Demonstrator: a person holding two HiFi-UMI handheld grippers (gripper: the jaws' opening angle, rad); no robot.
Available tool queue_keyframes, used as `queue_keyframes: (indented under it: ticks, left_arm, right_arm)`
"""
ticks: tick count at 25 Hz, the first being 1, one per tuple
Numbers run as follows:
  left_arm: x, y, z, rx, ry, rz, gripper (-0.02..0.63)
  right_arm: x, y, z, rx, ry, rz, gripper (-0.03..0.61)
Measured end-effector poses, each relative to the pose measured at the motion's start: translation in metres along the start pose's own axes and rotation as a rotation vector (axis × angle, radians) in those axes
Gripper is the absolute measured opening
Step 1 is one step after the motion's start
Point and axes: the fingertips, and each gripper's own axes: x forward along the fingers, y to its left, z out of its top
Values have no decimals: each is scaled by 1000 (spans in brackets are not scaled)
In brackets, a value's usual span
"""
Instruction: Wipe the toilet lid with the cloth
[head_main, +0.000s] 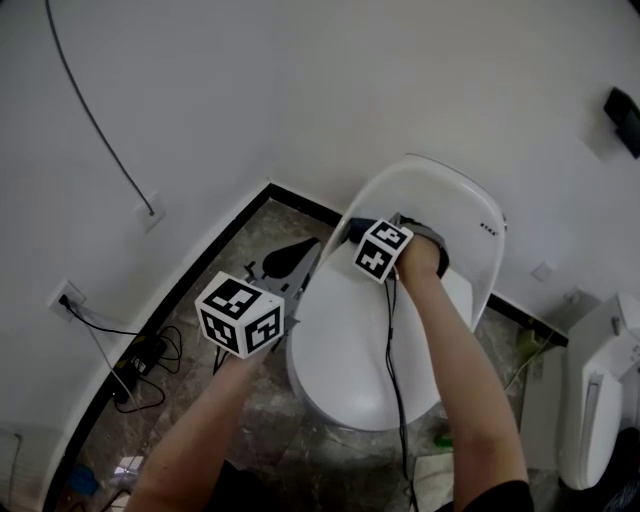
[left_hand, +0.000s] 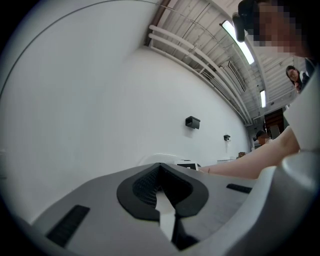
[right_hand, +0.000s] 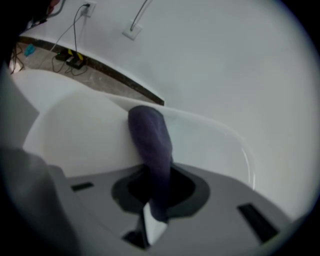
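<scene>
Two tools in play. Your right hand-held gripper (right_hand: 156, 192) is clamped on the dark cloth (right_hand: 149, 132), whose free end runs straight ahead against the raised toilet lid (head_main: 440, 195). Your left hand-held gripper (left_hand: 162, 190), jaws together and empty, hangs left of the lid, farther off.

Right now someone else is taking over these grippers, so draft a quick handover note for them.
Left gripper: shut, empty, held in the air to the left of the toilet lid, touching nothing.
Right gripper: shut on the dark cloth, which is pressed against the white lid.
Done: cloth gripped and on the lid.
Left: the wiping itself. The views do not show how much has been covered.
</scene>
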Motion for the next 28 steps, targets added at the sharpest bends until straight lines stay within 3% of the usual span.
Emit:
queue_keyframes:
  ticks: [28]
  left_arm:
    - [20, 10, -14, -13, 12, -9, 12]
  right_arm:
    - [-127, 122, 61, -220, -208, 6, 66]
